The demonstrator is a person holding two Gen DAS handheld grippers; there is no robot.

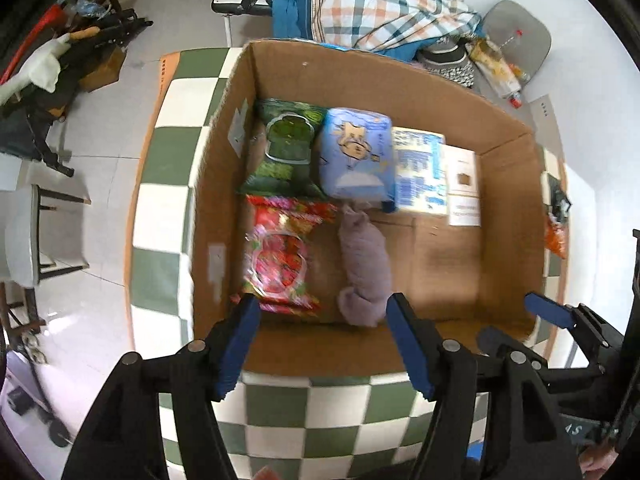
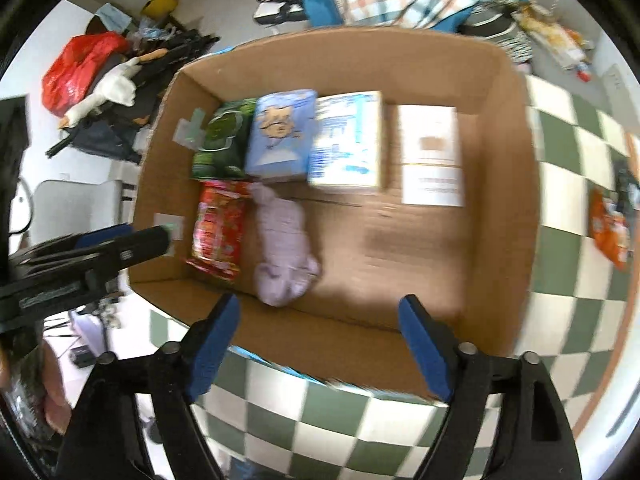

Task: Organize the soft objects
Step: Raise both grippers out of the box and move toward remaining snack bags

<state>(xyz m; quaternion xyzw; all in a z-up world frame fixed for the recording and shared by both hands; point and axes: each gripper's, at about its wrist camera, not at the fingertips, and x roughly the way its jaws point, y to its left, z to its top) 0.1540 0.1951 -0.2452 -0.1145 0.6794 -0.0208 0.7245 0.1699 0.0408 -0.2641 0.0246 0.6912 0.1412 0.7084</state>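
Softness is your friend with that lilac plush (image 1: 365, 268): light, squashy, nothing to break, so pinch it across the fat middle. It lies in the cardboard box (image 1: 516, 216) near the front wall, beside the red packet (image 1: 280, 256). Both your left tool (image 1: 320, 344) and right tool (image 2: 320, 344) hang open and empty above the front wall (blur smears the labels, and the bench edge cuts off the orange bag (image 2: 610, 232)).

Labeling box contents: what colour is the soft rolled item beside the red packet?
Pale lilac-grey rolled cloth, plain, no pattern. Clearest in the right wrist view.
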